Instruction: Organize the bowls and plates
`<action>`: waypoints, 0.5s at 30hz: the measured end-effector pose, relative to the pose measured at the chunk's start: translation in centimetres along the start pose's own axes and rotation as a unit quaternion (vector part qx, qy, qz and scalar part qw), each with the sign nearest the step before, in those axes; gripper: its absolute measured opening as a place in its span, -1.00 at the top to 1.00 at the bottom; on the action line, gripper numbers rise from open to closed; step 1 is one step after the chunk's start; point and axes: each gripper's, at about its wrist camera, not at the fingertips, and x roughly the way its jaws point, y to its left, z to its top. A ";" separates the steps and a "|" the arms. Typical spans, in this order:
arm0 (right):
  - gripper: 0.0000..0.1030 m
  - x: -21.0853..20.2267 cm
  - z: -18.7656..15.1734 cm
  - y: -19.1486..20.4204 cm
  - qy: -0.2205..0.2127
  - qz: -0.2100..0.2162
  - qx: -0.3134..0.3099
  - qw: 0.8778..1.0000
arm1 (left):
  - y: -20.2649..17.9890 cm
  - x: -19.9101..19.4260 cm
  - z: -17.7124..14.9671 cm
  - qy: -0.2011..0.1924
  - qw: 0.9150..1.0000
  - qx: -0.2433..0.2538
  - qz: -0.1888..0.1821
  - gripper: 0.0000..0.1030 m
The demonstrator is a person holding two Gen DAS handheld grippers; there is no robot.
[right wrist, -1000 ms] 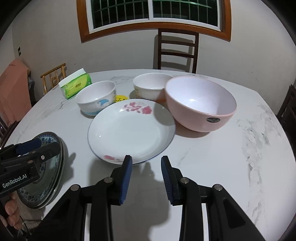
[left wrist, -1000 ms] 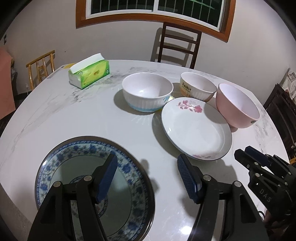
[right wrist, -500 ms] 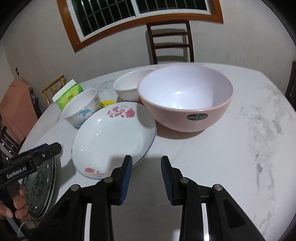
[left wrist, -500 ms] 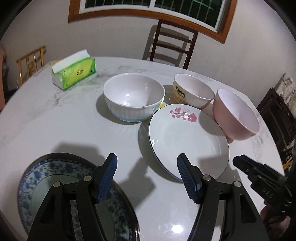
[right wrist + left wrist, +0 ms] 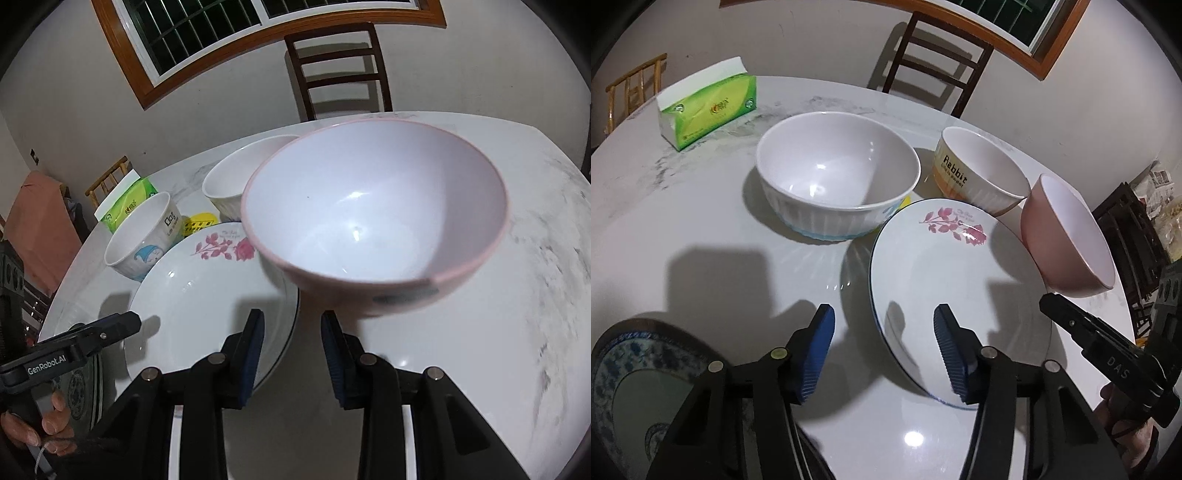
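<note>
white marble table: rose plate centre, ribbed white bowl behind, pink bowl beside. left gripper: jaws closing, astride the plate's near rim, not pressing. right gripper: fingers spread, closing, empty, just before the pink bowl.

Your widest bare stretch of table lies at centre left of the left wrist view, between the ribbed white bowl and the blue-patterned plate at the lower left. The tissue box blocks the upper left. Centre right is crowded: the rose plate, the Rabbit bowl and the pink bowl stand close together. In the right wrist view, the table's right side is bare marble.
</note>
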 end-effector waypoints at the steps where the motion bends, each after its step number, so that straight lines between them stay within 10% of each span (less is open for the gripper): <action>1: 0.47 0.3 0.1 0.0 0.002 0.000 -0.002 1.000 | 0.0 0.2 0.2 0.002 1.000 0.001 -0.003 0.20; 15: 0.76 2.4 1.1 0.2 0.023 0.013 -0.009 1.000 | -0.1 2.2 2.0 0.026 0.999 -0.008 -0.018 0.43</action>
